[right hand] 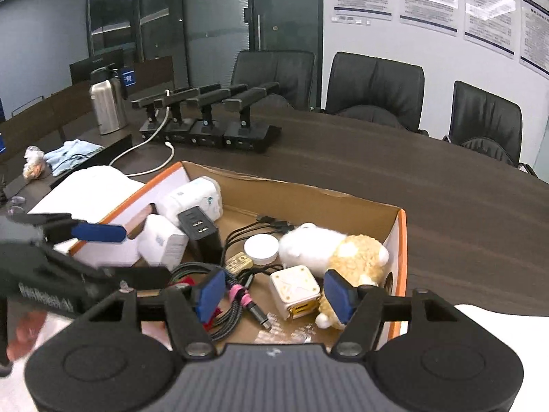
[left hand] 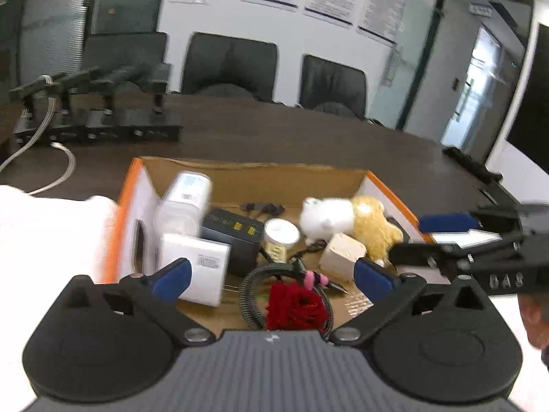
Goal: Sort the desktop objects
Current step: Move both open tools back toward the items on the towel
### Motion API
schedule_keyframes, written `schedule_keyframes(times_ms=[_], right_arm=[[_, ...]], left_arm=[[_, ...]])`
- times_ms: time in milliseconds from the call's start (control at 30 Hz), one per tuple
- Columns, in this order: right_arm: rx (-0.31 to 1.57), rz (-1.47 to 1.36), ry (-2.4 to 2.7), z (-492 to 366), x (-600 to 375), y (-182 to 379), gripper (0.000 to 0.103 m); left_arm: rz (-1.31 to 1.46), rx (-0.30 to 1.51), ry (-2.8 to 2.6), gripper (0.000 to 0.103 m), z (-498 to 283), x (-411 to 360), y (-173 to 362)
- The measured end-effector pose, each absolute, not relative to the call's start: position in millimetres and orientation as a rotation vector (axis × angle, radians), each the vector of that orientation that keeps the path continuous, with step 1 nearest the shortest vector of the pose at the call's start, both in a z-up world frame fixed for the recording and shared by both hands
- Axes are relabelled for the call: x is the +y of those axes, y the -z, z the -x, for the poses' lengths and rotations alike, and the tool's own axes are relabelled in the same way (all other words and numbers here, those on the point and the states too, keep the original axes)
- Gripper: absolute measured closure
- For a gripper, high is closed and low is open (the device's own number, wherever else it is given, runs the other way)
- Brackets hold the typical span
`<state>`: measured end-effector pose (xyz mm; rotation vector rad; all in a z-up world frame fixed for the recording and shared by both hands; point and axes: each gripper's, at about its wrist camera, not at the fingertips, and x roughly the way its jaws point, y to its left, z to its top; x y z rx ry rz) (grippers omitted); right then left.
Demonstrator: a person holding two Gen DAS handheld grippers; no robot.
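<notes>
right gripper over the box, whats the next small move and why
Probably lift the right gripper clear of the cardboard box: it is open, holds nothing, and the cream cube and plush toy already lie inside.

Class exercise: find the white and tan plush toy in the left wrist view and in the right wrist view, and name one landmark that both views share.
Left wrist view: plush toy lies in the far right part of the cardboard box, right of centre in the picture.
Right wrist view: plush toy lies against the box's right wall, just right of centre.
Shared landmark: the round white tin right beside the toy's white end.
</notes>
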<state>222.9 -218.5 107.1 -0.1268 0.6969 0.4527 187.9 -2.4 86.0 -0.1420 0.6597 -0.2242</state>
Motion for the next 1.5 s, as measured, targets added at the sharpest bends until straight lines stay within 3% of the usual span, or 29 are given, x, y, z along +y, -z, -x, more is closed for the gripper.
schedule_keyframes(times_ms=[67,300,533,700,1067,1500], right_arm=[[0.698,0.119,-0.454,-215.3,-220.1,-111.8,0.032],[0.718,0.06,-0.46,-174.1,-229.3,-112.8,0.025],[0.653,0.008,-0.479,-76.7,-243.1,-98.4,0.016],[0.575,0.014,-0.448,0.2,-245.1,-77.5,0.009],[0.513,0.053,-0.279,90.8,-230.9,-27.2,0.008],[0.574,-0.022,-0.346,97.2,-229.7,-7.7,0.008]], left_arm=[[0.13,0.669,0.179,0.0,-179.4,2.5,-93.1],[0.065,0.697,0.077,0.0,-125.5,10.0,-98.6],[-0.025,0.537,0.1,0.0,-17.0,-8.5,-89.4],[0.076,0.529,0.106,0.0,45.5,-11.9,-64.6],[0.043,0.634,-0.025,0.0,102.7,-16.1,-5.8],[0.056,0.623,0.022,0.0,108.4,-15.3,-0.9]])
